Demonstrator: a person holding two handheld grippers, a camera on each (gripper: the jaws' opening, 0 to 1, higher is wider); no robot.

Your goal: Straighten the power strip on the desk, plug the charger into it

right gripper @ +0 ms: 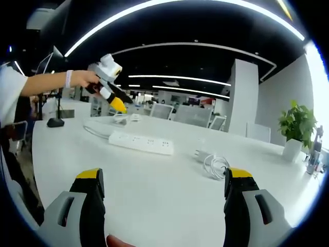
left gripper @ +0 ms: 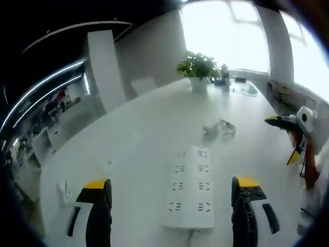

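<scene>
In the left gripper view, my left hand-held gripper (left gripper: 171, 191) is hanging wide open around the power strip (left gripper: 190, 188) lying on the tabletop (left gripper: 139, 139); the charger (left gripper: 218, 128) is lying beyond it. In the right gripper view, my right hand-held gripper (right gripper: 163, 184) is spreading wide, holding nothing, with the power strip (right gripper: 141, 142) and charger (right gripper: 211, 160) ahead.

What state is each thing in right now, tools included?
Power strip: flat on the desk, sockets up, nothing plugged in.
Charger: loose on the desk beside its coiled cable, unplugged.
Left tool: open, holding nothing, strip between its jaws' line of sight.
Right tool: open, holding nothing.
Potted plant: upright.
</scene>
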